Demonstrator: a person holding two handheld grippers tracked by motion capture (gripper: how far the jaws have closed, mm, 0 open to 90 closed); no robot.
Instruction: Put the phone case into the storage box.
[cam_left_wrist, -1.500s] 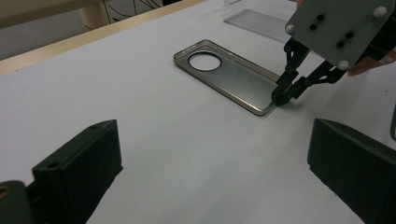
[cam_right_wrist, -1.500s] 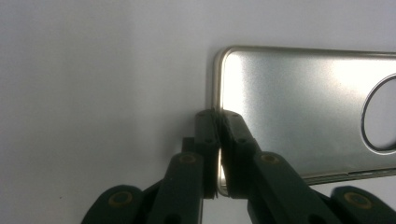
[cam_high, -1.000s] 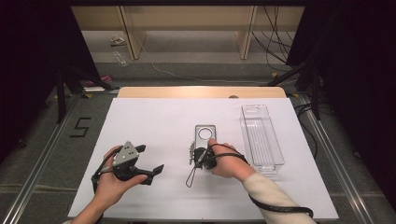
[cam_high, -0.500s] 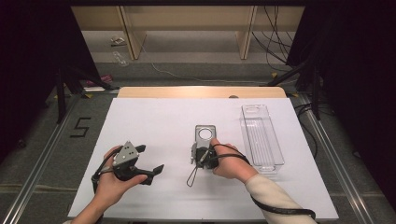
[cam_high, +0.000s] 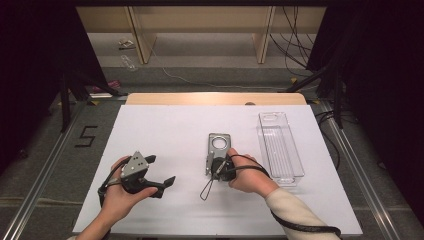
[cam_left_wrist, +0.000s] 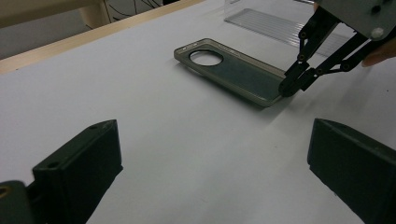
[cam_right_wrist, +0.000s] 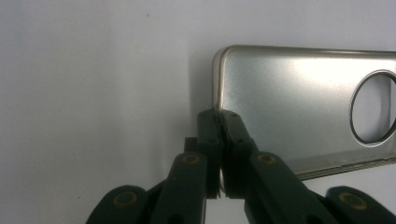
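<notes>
The right claw is pinched tight on the near short edge of the phone case, one jaw on each side of its raised rim, as the right gripper view shows; the left gripper view shows the same claw biting the case's corner. The phone case is a grey metallic shell with a round camera hole at its far end, and it lies flat on the white table, roughly at the middle. Just to its right lies a clear plastic tray, apart from it. Well to the left, the left claw stands wide with nothing between its jaws, low over the table.
</notes>
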